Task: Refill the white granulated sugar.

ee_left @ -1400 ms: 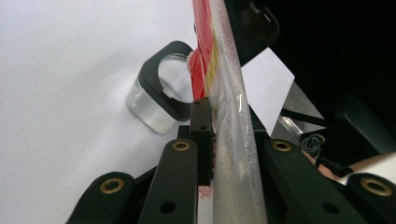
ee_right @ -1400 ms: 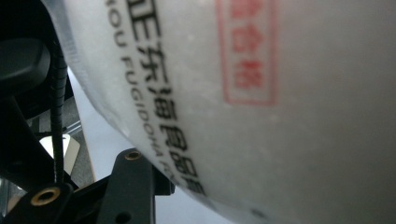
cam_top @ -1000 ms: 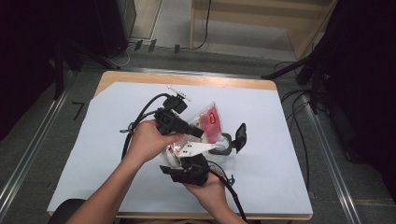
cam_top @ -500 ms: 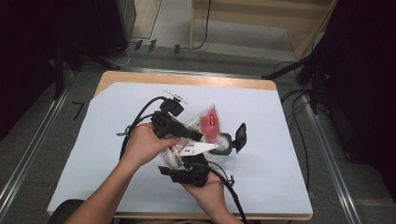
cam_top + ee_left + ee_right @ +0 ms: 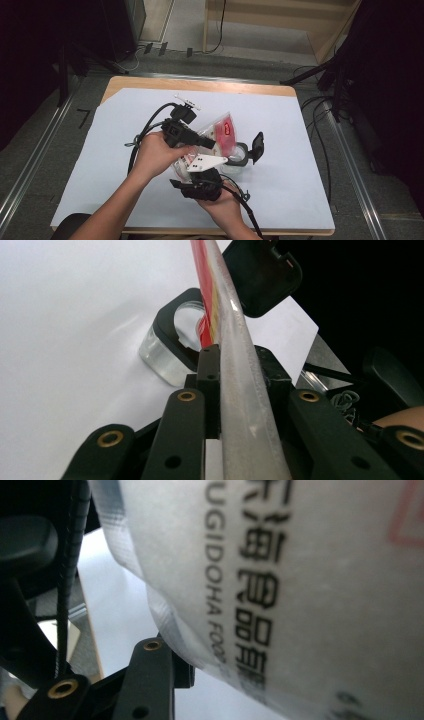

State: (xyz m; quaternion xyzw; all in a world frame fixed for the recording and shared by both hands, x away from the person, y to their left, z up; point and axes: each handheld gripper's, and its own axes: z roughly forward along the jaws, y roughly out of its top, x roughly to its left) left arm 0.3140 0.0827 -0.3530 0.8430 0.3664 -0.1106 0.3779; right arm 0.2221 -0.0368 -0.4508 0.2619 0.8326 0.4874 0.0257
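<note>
A clear plastic bag [image 5: 226,131] with a red label and black print is held up between both grippers above the white table cover. My left gripper [image 5: 212,143] comes in from the left and is shut on the bag's edge [image 5: 235,340], which runs straight up between its jaws. My right gripper [image 5: 201,167], under its grey plate, holds the bag's lower part from the near side. In the right gripper view the printed bag [image 5: 300,580] passes close beside one black finger [image 5: 150,670] and hides the other. A clear round container [image 5: 241,154] with a black rim stands just right of the bag.
The container's black lid [image 5: 258,145] stands open on its right side, also seen past the bag as the lid [image 5: 262,275]. The white cover [image 5: 300,150] spans the wooden table. Black cables trail from both grippers. A metal rail [image 5: 350,165] runs along the right.
Both hands and the bag have drifted slightly left and toward the near edge. Both grips on the bag hold; the container has not moved.
</note>
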